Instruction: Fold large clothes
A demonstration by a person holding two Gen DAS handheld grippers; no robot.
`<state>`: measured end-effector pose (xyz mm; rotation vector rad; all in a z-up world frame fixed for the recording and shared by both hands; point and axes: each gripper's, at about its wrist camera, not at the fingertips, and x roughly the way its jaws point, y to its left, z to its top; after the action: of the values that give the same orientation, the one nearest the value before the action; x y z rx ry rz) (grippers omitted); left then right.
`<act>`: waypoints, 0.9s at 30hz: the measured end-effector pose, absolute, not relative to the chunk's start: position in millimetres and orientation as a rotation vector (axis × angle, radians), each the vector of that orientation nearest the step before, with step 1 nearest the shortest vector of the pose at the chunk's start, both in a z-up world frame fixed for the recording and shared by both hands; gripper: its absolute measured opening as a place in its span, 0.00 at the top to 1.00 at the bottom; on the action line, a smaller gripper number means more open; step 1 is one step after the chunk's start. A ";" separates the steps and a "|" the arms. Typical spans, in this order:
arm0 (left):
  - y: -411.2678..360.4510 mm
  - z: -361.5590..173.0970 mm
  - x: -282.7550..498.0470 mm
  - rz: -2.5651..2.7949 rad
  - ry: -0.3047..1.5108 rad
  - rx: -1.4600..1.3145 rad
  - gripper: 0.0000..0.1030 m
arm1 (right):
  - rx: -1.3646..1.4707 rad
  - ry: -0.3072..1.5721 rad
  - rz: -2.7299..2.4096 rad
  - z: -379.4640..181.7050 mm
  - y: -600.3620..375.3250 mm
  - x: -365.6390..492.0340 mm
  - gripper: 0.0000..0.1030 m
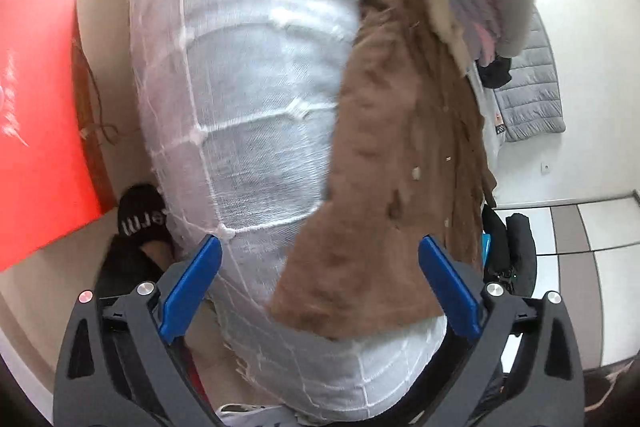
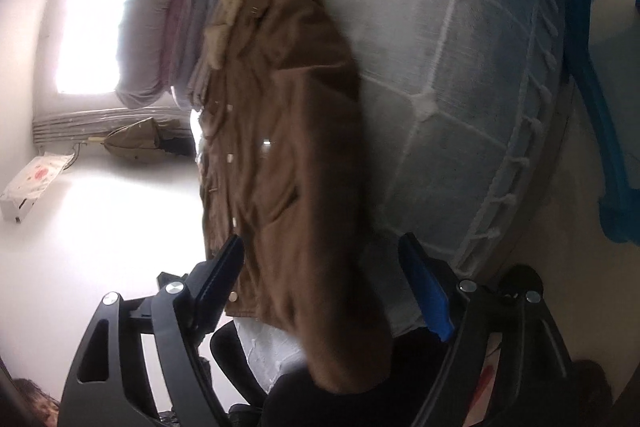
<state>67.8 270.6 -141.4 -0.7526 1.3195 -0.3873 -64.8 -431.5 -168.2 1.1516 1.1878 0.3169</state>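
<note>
While both hand-held grippers gape, brown jacket (image 1: 384, 163) drapes white cloth (image 1: 248, 87).

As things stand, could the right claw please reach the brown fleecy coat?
Probably yes: the right claw stands open with the brown fleecy coat lying directly between its fingers, nothing in front.

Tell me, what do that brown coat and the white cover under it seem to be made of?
The brown coat looks like soft, matte suede or brushed cotton, judging by its napped, creased surface, with pale fleecy lining showing at one edge. The white cover seems woven cotton, slightly sheeny, with raised stitched grid lines.
</note>
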 end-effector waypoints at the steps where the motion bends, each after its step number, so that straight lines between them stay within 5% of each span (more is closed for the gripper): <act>1: 264.8 -150.0 68.0 -0.392 1.335 -0.751 0.08 | 1.153 1.198 0.323 -170.6 -430.4 -63.7 0.25; 9: 184.8 -132.6 51.1 -0.585 1.314 -0.589 0.09 | 1.036 1.240 0.390 -160.3 -393.2 -51.2 0.26; 10: 177.9 -128.0 50.2 -0.582 1.313 -0.565 0.25 | 1.028 1.226 0.389 -157.7 -389.2 -50.1 0.26; 11: 171.7 -126.5 51.1 -0.551 1.330 -0.535 0.53 | 1.023 1.216 0.388 -157.2 -385.5 -47.9 0.32; 12: 170.0 -128.3 53.3 -0.515 1.348 -0.543 0.64 | 1.008 1.221 0.380 -156.6 -381.9 -46.8 0.65; 13: 171.4 -129.6 55.6 -0.516 1.349 -0.581 0.77 | 0.973 1.231 0.355 -155.9 -376.6 -44.7 0.83; 14: 171.8 -131.1 56.9 -0.510 1.347 -0.593 0.80 | 0.962 1.220 0.336 -154.0 -372.9 -43.9 0.84; 27: 168.6 -46.5 38.2 -0.644 1.062 -0.718 0.84 | 1.088 0.856 0.501 -65.2 -350.3 -51.6 0.90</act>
<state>38.2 168.6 -46.5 -0.7177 1.0621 -0.6441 -51.6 -350.3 -65.2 1.0880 0.8560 0.5012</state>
